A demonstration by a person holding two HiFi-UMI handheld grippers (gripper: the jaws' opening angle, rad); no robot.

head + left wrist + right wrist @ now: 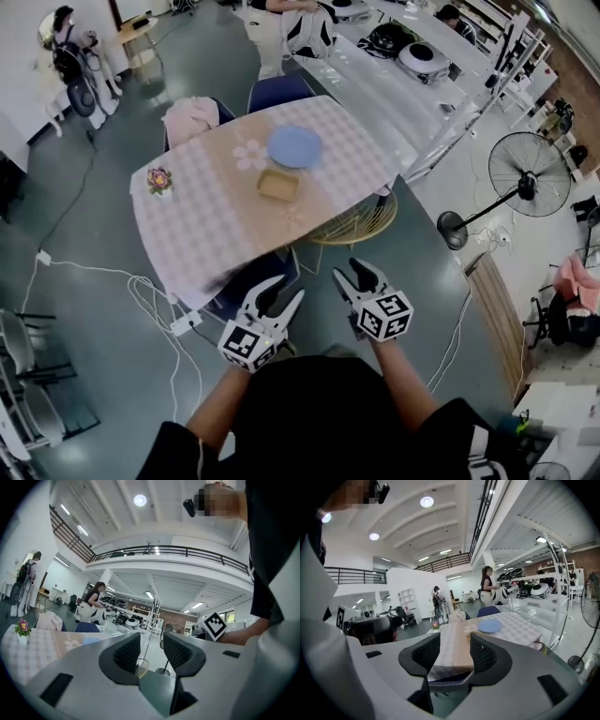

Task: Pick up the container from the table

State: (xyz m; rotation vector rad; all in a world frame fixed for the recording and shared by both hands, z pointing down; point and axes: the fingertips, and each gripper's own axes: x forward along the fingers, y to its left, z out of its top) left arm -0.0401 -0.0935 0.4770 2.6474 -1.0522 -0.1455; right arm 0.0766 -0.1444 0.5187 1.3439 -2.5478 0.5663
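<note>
- Left gripper (287, 292): held low at the person's waist, jaws apart, nothing between them. Its own view (151, 641) looks past the table edge into the room.
- Right gripper (352, 273): beside it at 3 o'clock, jaws also apart and empty. Its view (454, 644) frames the table's near corner in the gap.
- Both are well short of the table (202, 234); no reach started, by my read.
- Container (278, 185): small shallow tan tray at 12 o'clock from the grippers, flat on the checked cloth, about mid-table. Looks empty, though it's too small to be sure.
- Handling, my guess: wood or bamboo, so light and stiff, not fragile. The walls are low, so there is little to bite on.
- Where to grip: one jaw inside, one outside, pinching the near long wall around its middle. Going across the full width probably needs more opening than these jaws have.
- Risk: a light tray on cloth may skate if nudged before the jaws close. Come down square, then close.
- Plate (294, 146): blue, just beyond the container at 1 o'clock, near but apart. An approach from the near side stays clear of it.
- Flower pot (159, 180): at 9 o'clock of the container, well apart, no issue.
- Fan (525, 178): on the floor at 3 o'clock, far off the table.
</note>
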